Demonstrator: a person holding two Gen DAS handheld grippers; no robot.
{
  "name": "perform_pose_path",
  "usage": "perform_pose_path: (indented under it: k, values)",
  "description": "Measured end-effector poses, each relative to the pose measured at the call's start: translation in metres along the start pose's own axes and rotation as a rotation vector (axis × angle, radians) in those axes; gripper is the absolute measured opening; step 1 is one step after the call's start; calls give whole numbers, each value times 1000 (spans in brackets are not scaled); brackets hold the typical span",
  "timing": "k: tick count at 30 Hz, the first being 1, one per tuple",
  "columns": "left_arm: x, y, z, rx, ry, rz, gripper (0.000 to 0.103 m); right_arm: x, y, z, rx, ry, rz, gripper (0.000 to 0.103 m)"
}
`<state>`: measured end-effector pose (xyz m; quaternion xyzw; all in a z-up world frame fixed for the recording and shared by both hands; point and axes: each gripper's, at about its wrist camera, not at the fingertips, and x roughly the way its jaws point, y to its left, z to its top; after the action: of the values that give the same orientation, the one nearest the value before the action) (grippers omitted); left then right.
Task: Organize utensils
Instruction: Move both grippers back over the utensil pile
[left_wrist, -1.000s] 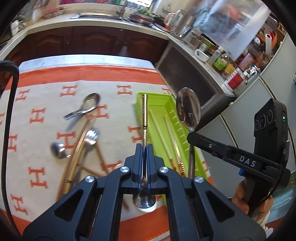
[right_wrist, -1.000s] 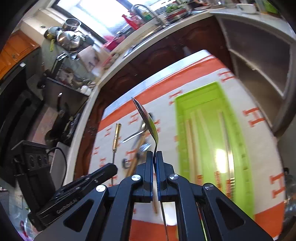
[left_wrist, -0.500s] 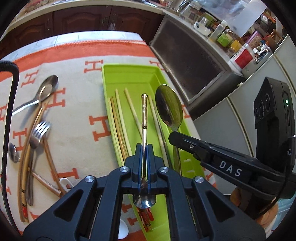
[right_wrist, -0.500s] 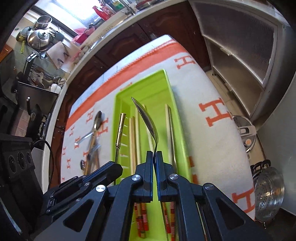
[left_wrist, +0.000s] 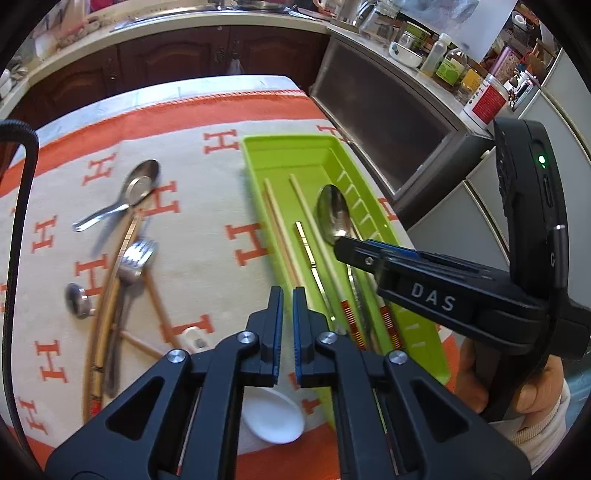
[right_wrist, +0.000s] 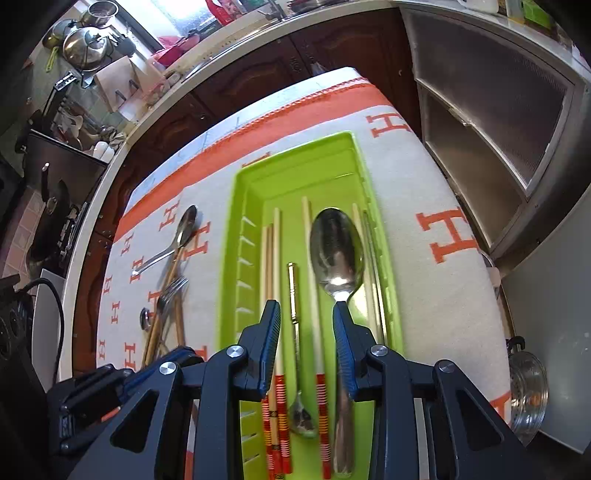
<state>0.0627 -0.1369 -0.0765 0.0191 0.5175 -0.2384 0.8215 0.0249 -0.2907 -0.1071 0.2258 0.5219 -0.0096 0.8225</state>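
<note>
A green tray (left_wrist: 284, 147) (right_wrist: 295, 155) lies on the cloth. In it lie several chopsticks (right_wrist: 276, 258), a gold-handled spoon (left_wrist: 304, 240) (right_wrist: 293, 291) and a large steel spoon (left_wrist: 334, 214) (right_wrist: 334, 247). My left gripper (left_wrist: 288, 295) is slightly open and empty, above the tray's left rim. My right gripper (right_wrist: 304, 314) (left_wrist: 343, 245) is open and empty, low over the tray, its right finger beside the steel spoon's neck.
Left of the tray, a pile of utensils lies on the cloth: a steel spoon (left_wrist: 138, 184) (right_wrist: 184, 229), a fork (left_wrist: 135, 258) (right_wrist: 171, 291), chopsticks (left_wrist: 107, 306) and a small ladle (left_wrist: 77, 299). A white ceramic spoon (left_wrist: 273, 417) lies near the front edge. Cabinets stand beyond the table's right edge.
Both grippers opened and released their spoons into the tray. The left gripper pulled back to the left of the gold-handled spoon.
</note>
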Motion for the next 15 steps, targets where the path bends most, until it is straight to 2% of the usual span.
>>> perform_pose_path:
  k: [4, 15]
  values:
    - [-22, 16, -7, -11, -35, 48, 2, -12, 22, -11, -41, -13, 1, 30]
    - [-68, 48, -35, -38, -82, 90, 2, -41, 67, -50, -122, -25, 17, 30]
